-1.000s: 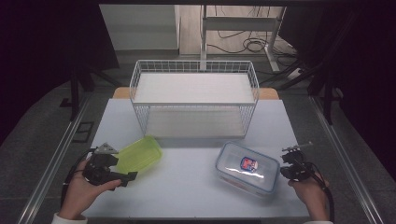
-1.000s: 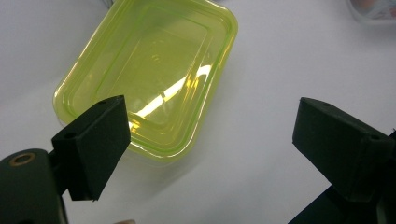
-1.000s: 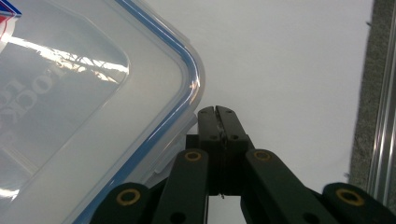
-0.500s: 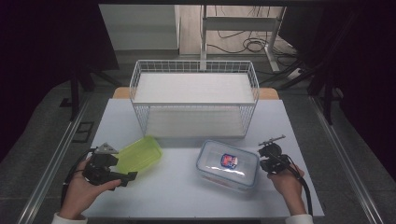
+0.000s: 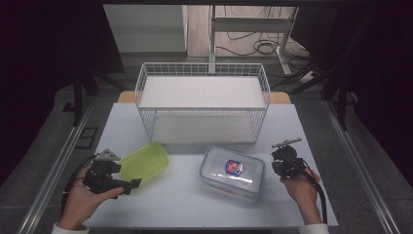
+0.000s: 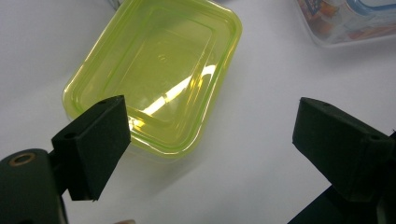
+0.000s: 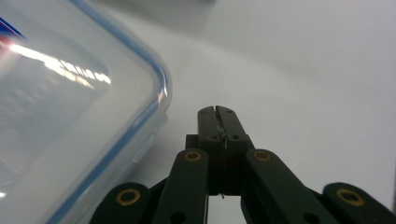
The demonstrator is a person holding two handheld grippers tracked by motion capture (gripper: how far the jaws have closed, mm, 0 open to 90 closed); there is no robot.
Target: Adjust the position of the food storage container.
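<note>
So we've got two food boxes sitting on the white counter (image 5: 185, 204) in front of a white wire basket (image 5: 202, 105). The green box (image 5: 144, 161) is on the left side, lid on, lying flat and turned at a bit of an angle. The clear box (image 5: 233, 171) with the blue-edged lid and a small sticker on top sits to the right of it, the two well apart, both on the near side of the basket.

Our left gripper (image 5: 130, 183) is resting low by the near corner of the green box with its jaws spread wide. In the left gripper view, one pad overlaps the box's near edge and the other stands out over bare counter, so nothing is pinched.

Our right gripper (image 7: 218, 112) has its jaws pressed together with nothing between them. In the right gripper view, the tip points past the corner of the clear box, just beside its rim, over the counter. From the high view, it sits right next to the box's right end, though we can't tell if it actually touches.
</note>
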